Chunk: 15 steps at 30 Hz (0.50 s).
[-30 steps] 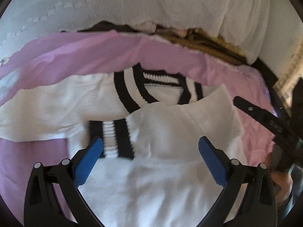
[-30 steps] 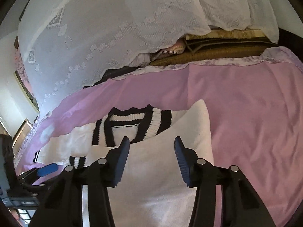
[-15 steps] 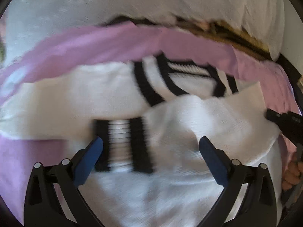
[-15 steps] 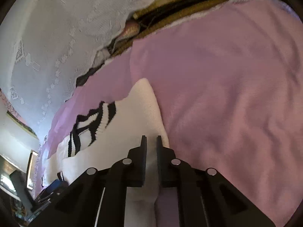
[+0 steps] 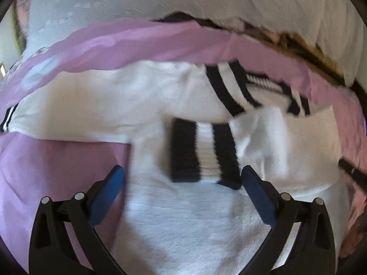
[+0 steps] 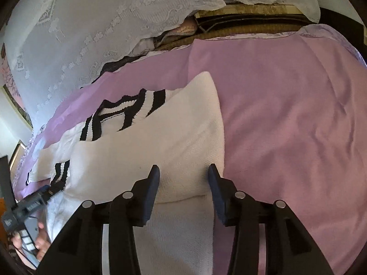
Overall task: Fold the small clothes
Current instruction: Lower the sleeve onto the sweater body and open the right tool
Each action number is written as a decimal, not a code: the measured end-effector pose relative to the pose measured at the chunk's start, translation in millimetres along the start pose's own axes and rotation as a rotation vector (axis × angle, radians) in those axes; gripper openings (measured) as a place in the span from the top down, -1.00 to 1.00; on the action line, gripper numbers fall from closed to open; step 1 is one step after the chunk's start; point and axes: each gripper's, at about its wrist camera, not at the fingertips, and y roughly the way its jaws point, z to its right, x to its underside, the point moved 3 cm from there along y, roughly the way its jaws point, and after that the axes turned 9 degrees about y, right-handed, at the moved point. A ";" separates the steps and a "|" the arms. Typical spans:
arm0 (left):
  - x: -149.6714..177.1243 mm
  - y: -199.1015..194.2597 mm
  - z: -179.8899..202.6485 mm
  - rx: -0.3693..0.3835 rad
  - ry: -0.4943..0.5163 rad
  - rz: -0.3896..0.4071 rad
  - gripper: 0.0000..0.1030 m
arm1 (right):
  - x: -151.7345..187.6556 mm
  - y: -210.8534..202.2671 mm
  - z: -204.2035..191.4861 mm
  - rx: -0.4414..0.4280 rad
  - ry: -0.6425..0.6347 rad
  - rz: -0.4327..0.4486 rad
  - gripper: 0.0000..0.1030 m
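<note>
A small white knit sweater [image 5: 183, 224] with black-striped collar and cuffs lies on a pink bedsheet [image 5: 57, 160]. Its right sleeve is folded across the body, with the striped cuff [image 5: 201, 151] on the chest. Its left sleeve [image 5: 91, 105] lies stretched out to the left. My left gripper [image 5: 182, 181] is open and empty, low over the body just below the folded cuff. In the right wrist view the sweater [image 6: 146, 151] shows with the folded sleeve on top. My right gripper [image 6: 183, 183] is open and empty over the sweater's right edge.
A white lace cover [image 6: 103, 23] hangs over stacked bedding [image 6: 240, 25] at the far side. Bare pink sheet [image 6: 286, 114] spreads to the right of the sweater. The left hand and its gripper handle [image 6: 27, 213] show at the right wrist view's lower left.
My right gripper, shut half a second ago, has opened and pulled back over the sweater's edge. My left gripper has shifted left, so the folded cuff now sits between its fingers.
</note>
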 end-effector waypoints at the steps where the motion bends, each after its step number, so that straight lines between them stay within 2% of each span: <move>1: 2.3 -5.2 -10.1 0.002 -0.022 0.007 -0.92 | 0.9 -1.1 0.5 -0.010 0.003 0.006 0.14; 2: 1.0 -5.8 -16.8 0.020 -0.041 0.009 -0.92 | 0.7 -1.3 0.7 -0.018 0.008 0.007 0.09; 5: -5.9 5.8 -24.7 0.128 -0.096 -0.032 -0.92 | 4.3 -1.4 -2.9 -0.063 -0.010 0.005 -0.29; 6: -8.8 9.8 -22.4 0.151 -0.102 -0.037 -0.92 | 5.5 -1.4 -5.8 -0.060 -0.027 0.003 -0.35; 9: -15.6 16.5 -11.3 0.170 -0.062 -0.036 -0.92 | 7.4 -1.2 -12.5 -0.039 -0.056 0.003 -0.41; 10: -15.3 17.2 -6.9 0.142 -0.038 -0.033 -0.90 | 8.6 -2.4 -11.8 -0.041 -0.056 0.004 -0.41; 12: -15.4 19.7 -7.0 0.093 -0.032 -0.033 -0.65 | 8.5 -3.6 -9.8 -0.053 -0.045 0.004 -0.41; 14: -10.4 16.1 -16.5 0.060 -0.056 -0.021 -0.18 | 7.6 -3.7 -8.1 -0.065 -0.033 0.004 -0.41; 15: -9.8 14.3 -22.3 0.040 -0.066 -0.015 -0.05 | 7.7 -3.8 -8.0 -0.066 -0.032 0.004 -0.41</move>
